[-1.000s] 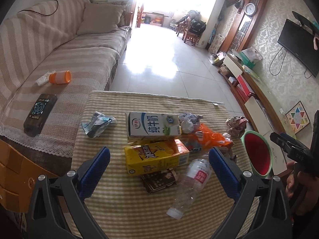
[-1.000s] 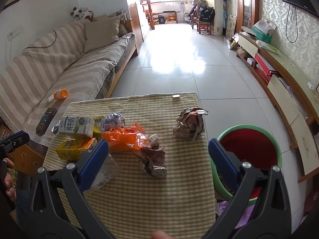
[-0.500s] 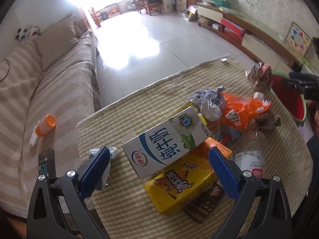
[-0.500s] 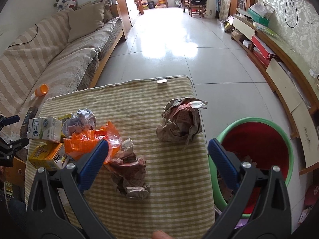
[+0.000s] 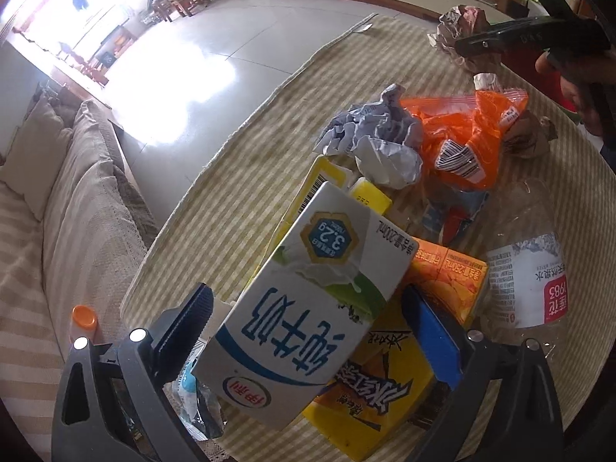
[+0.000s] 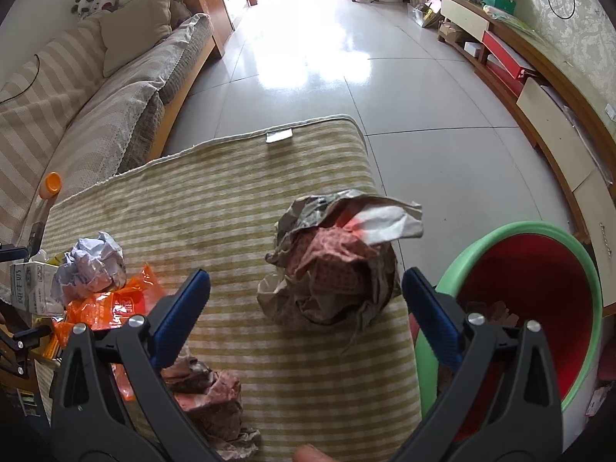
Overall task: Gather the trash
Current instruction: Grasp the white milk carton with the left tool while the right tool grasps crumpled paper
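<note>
My left gripper (image 5: 308, 300) is open, its blue pads on either side of a white milk carton (image 5: 300, 308) lying on a yellow drink box (image 5: 369, 396); they do not grip it. Around it lie crumpled white paper (image 5: 381, 138), an orange plastic bag (image 5: 462, 134) and a clear plastic bottle (image 5: 527, 277). My right gripper (image 6: 306, 288) is open, its pads flanking a large crumpled brown paper ball (image 6: 335, 265) on the striped table cloth (image 6: 231, 184). A red bin with a green rim (image 6: 539, 300) stands just right of the table.
A smaller brown paper wad (image 6: 208, 389) lies under my right gripper's left finger. A striped sofa (image 6: 88, 92) with an orange-capped bottle (image 6: 52, 184) runs along the left. A low TV cabinet (image 6: 539, 88) lines the right wall. Tiled floor (image 6: 327, 57) lies beyond the table.
My left gripper has moved down and forward until its pads straddle the milk carton. My right gripper has moved closer to the brown paper ball, which now lies between its pads.
</note>
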Motion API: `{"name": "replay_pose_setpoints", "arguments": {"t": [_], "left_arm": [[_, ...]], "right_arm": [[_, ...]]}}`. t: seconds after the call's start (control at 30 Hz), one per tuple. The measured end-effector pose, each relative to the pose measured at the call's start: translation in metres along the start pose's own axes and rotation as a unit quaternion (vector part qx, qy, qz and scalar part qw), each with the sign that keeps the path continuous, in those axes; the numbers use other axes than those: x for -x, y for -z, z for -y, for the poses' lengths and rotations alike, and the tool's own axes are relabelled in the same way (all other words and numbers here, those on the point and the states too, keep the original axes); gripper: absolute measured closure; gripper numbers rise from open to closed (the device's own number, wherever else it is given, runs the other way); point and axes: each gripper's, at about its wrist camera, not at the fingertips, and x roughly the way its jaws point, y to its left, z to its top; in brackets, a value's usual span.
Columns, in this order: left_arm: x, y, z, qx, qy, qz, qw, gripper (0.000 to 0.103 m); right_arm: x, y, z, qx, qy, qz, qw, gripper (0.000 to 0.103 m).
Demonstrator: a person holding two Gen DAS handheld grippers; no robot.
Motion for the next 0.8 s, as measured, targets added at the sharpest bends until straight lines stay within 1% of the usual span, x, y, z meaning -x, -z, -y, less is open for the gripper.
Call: {"name": "replay_pose_setpoints", "arguments": {"t": [0.03, 0.07, 0.1, 0.13, 0.17, 0.2, 0.23, 0.33, 0.4, 0.63, 0.8], "left_arm": [[-0.002, 0.0, 0.0, 0.003, 0.001, -0.003, 1.0, 0.02], [-0.003, 0.002, -0.002, 0.009, 0.001, -0.004, 0.9999, 0.023], [-0.004, 0.003, -0.004, 0.017, 0.005, -0.004, 0.9998, 0.028], [-0.004, 0.005, -0.006, 0.025, 0.013, -0.003, 0.9996, 0.035], [-0.004, 0.006, -0.007, 0.032, 0.02, -0.003, 0.9993, 0.037], [-0.003, 0.007, -0.007, 0.035, 0.021, 0.001, 0.9992, 0.038], [-0.002, 0.008, -0.007, 0.037, 0.02, 0.003, 0.9991, 0.039], [0.003, 0.009, -0.006, 0.044, 0.008, 0.008, 0.999, 0.043], [0.005, 0.009, -0.008, 0.051, 0.002, 0.013, 0.9986, 0.049], [0.026, 0.011, -0.006, 0.065, -0.009, 0.027, 0.9974, 0.05], [0.051, 0.016, -0.003, 0.082, -0.027, 0.049, 0.9951, 0.05]], "right_arm": [[-0.002, 0.001, 0.0, 0.0, 0.001, -0.002, 1.0, 0.01], [-0.004, 0.001, 0.0, 0.0, 0.002, -0.004, 1.0, 0.019], [-0.005, 0.003, 0.001, 0.0, 0.006, -0.003, 1.0, 0.023], [-0.003, 0.003, 0.003, -0.001, 0.009, -0.002, 1.0, 0.032], [-0.002, 0.004, 0.005, -0.003, 0.01, -0.002, 1.0, 0.043], [0.0, 0.004, 0.007, -0.004, 0.012, 0.0, 1.0, 0.048], [0.002, 0.003, 0.009, -0.003, 0.015, 0.002, 1.0, 0.063], [0.008, 0.001, 0.012, -0.002, 0.009, 0.003, 1.0, 0.064], [0.012, 0.002, 0.009, 0.007, 0.007, 0.006, 1.0, 0.065], [0.039, -0.001, -0.008, 0.033, 0.007, 0.028, 0.999, 0.067], [0.067, -0.003, -0.018, 0.041, 0.002, 0.05, 0.998, 0.067]]}}
